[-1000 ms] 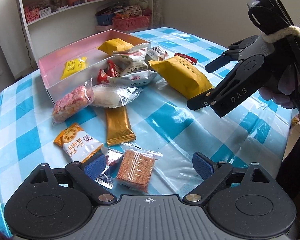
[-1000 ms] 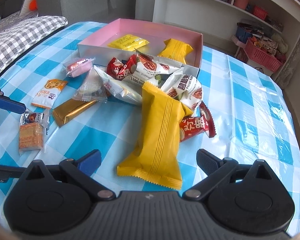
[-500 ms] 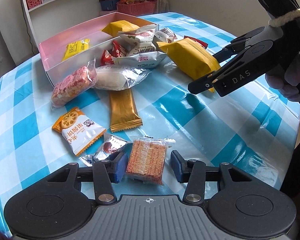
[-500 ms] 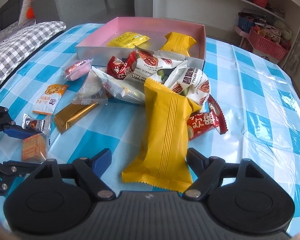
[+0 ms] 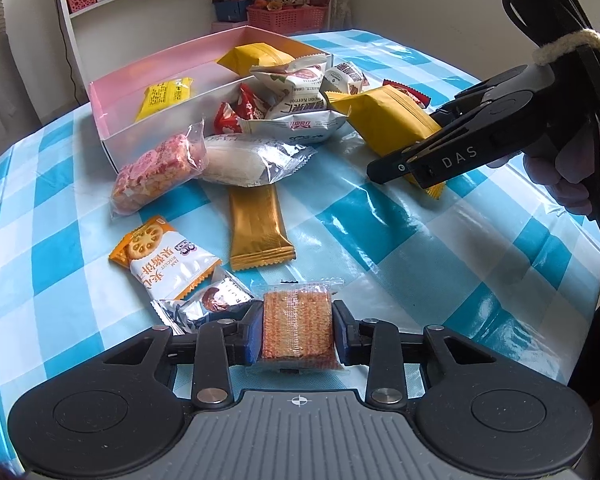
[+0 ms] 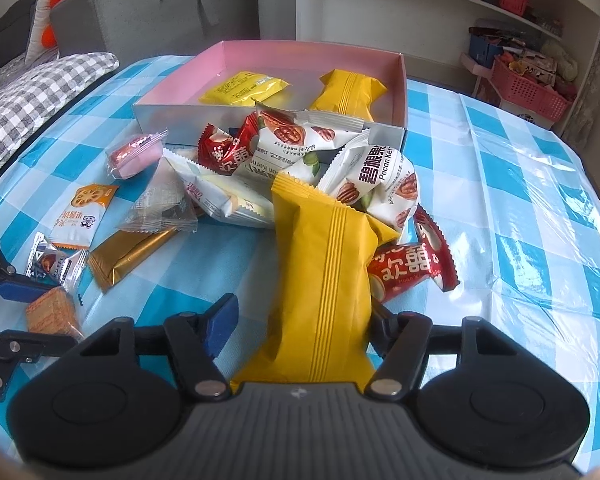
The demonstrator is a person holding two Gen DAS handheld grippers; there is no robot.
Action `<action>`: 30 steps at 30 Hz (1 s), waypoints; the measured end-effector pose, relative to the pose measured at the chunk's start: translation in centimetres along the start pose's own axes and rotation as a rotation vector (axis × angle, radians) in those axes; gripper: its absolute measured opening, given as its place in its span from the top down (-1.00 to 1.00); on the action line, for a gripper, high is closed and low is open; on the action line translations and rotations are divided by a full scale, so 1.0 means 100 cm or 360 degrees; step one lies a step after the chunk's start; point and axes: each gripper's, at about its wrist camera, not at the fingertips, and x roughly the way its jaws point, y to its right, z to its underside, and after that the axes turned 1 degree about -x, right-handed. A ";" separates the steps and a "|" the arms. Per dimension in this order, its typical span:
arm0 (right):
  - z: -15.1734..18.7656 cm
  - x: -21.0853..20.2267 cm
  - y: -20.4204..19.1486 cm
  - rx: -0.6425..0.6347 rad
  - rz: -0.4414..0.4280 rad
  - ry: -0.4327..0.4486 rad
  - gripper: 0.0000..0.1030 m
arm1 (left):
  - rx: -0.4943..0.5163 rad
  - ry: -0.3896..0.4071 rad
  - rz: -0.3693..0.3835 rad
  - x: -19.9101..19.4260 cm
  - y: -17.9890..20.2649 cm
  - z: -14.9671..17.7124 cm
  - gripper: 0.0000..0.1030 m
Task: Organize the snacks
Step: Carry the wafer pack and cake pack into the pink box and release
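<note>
Both tongs are closing on snacks at once. Left tongs [image 5: 298, 330] are pinching an orange cracker pack [image 5: 298, 326] low on the checked counter [image 5: 440, 264], blue pads pressing both of its sides. Right tongs [image 6: 300, 320] have just been narrowing around the near end of a long yellow bag [image 6: 324, 280]; the right pad is sitting against the bag, while the left pad [image 6: 220, 322] is standing clear of it, so the bag is not yet being gripped.

Trouble looks likely on the right. The bag is puffy and slick, and a pinch at its very end may be letting it sag, swing or slip out on the lift. Its far end is lying against a pecan pack [image 6: 384, 184] and beside a red candy [image 6: 414, 268], which may be getting dragged along.

On the left, a hard squeeze risks crushing the crackers, and a silver wrapper [image 5: 210, 302] is lying just beside the left pad.

The pink box [image 6: 402, 88], presumably the destination, is waiting beyond the pile with two yellow packs already inside.
</note>
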 end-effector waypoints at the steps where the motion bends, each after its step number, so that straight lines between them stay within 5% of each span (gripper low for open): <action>1: 0.000 0.000 0.000 0.0000 0.0000 0.0002 -0.03 | -0.0002 0.0000 -0.0001 0.000 0.000 0.000 0.37; 7: -0.003 -0.003 -0.003 -0.0038 0.0036 -0.0010 0.24 | -0.0012 -0.0005 -0.0005 -0.001 0.000 -0.001 0.37; 30: -0.023 -0.047 0.001 0.0069 0.0008 0.0015 0.28 | -0.0102 0.0152 0.0022 -0.034 -0.004 -0.031 0.38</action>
